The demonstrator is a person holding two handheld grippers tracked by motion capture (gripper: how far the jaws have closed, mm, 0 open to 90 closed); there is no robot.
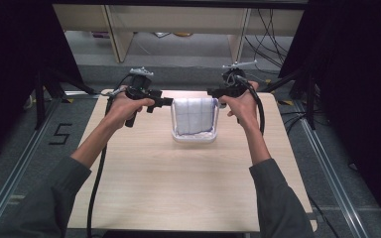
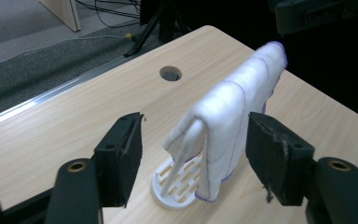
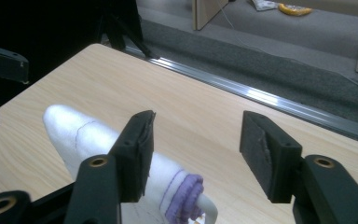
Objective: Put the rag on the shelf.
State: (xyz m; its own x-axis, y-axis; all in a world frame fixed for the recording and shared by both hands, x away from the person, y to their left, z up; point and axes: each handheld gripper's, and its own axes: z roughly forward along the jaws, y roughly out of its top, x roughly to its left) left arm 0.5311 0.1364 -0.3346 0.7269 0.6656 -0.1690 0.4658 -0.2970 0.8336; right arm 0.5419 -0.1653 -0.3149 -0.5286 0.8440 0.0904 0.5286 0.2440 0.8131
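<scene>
Flanking the white cloth [image 1: 194, 115] at frame centre, left gripper [image 1: 167, 101] and right gripper [image 1: 213, 92] both stand with jaws spread, nothing pinched. Cloth drapes over a white rack [image 2: 175, 184] on the table [image 1: 178, 188].

Left gripper [image 1: 169, 101] and right gripper [image 1: 211, 92] held level, facing each other, forearms outstretched — fingers [image 2: 121, 156] parted.

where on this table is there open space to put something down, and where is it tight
The near half of the table, between the two forearms and in front of the white rack, is bare wood. The far strip is crowded: the towel hangs over the rack with the left gripper and right gripper flanking its ends, both open.
</scene>
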